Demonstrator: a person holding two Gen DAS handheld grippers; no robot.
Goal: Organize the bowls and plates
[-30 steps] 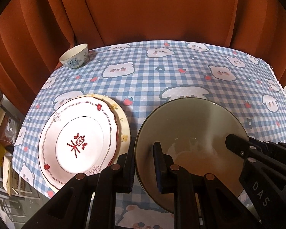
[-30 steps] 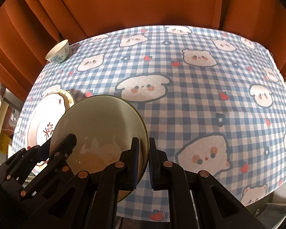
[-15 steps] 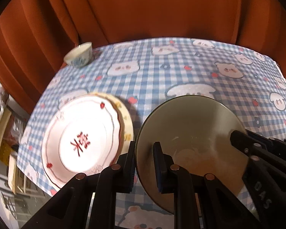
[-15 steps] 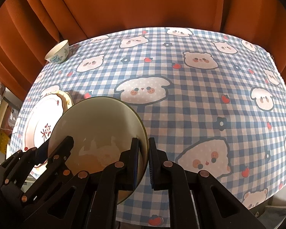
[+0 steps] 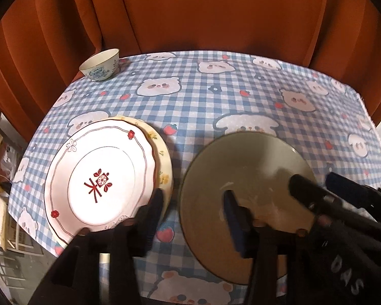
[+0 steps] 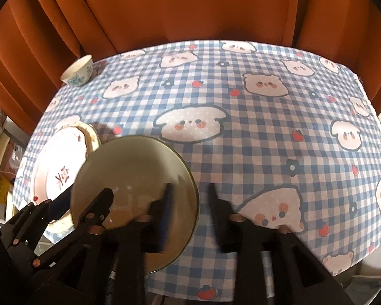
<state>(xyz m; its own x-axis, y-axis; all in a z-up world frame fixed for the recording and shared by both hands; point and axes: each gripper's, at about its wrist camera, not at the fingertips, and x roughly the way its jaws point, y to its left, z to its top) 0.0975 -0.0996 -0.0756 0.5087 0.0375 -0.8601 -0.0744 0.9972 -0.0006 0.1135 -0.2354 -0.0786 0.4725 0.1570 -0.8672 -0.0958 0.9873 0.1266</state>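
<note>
An olive-green plate point(image 5: 246, 167) point(image 6: 129, 167) sits at the near edge of the checked tablecloth point(image 5: 203, 106). My left gripper point(image 5: 194, 207) straddles its left rim. The jaws are opening, with the rim between them and the pads off it. My right gripper point(image 6: 190, 198) straddles the right rim the same way, its jaws also opening. Each gripper shows in the other's view: the right gripper point(image 5: 317, 179) and the left gripper point(image 6: 86, 198). To the left, a white plate with red marks point(image 5: 101, 178) point(image 6: 61, 167) lies on a yellow plate point(image 5: 163, 152).
A small white-and-blue bowl point(image 5: 101, 66) point(image 6: 78, 72) stands at the far left corner of the table. An orange curtain point(image 5: 203, 12) hangs behind the table. Shelving and clutter point(image 5: 2, 203) show past the table's left edge.
Both grippers were shut on the green plate's rim and have now spread their jaws off it. The plate has stayed in about the same place, and neither hand has moved much.
</note>
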